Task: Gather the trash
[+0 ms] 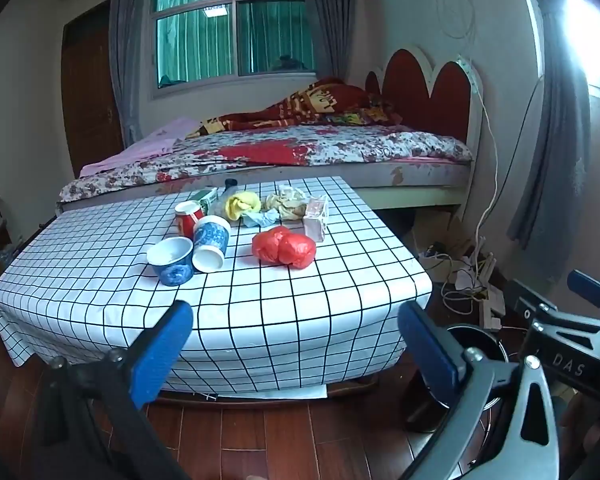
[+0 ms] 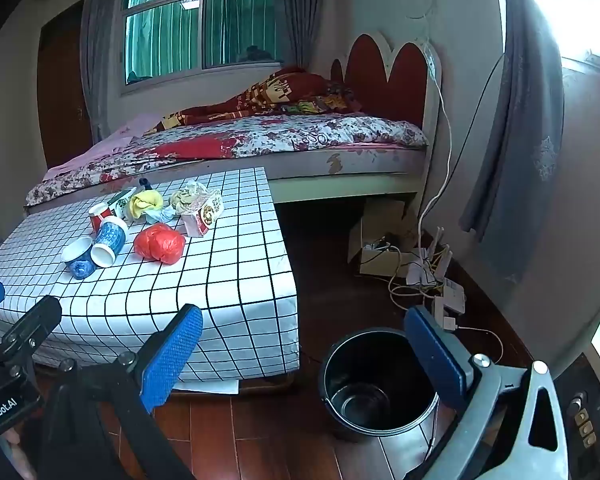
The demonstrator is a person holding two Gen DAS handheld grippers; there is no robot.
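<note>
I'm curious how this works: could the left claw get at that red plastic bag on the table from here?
Probably yes. The left claw is open and empty, and the red bag lies with bare checked cloth in front of it. The cups sit off to the side.

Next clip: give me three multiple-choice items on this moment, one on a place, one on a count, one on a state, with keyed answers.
1. Where is the bin?
A. on the table
B. on the floor, right of the table
C. on the bed

2. How many cups are on the table?
A. one
B. three
C. five

3. What state is the left tool in?
A. open, holding nothing
B. shut on the red bag
C. shut on a cup

Answers:
1 B: it stands on the wood floor beside the table.
2 B: two blue cups and a red one.
3 A: its fingers stand apart, and the red bag lies on the table.
</note>
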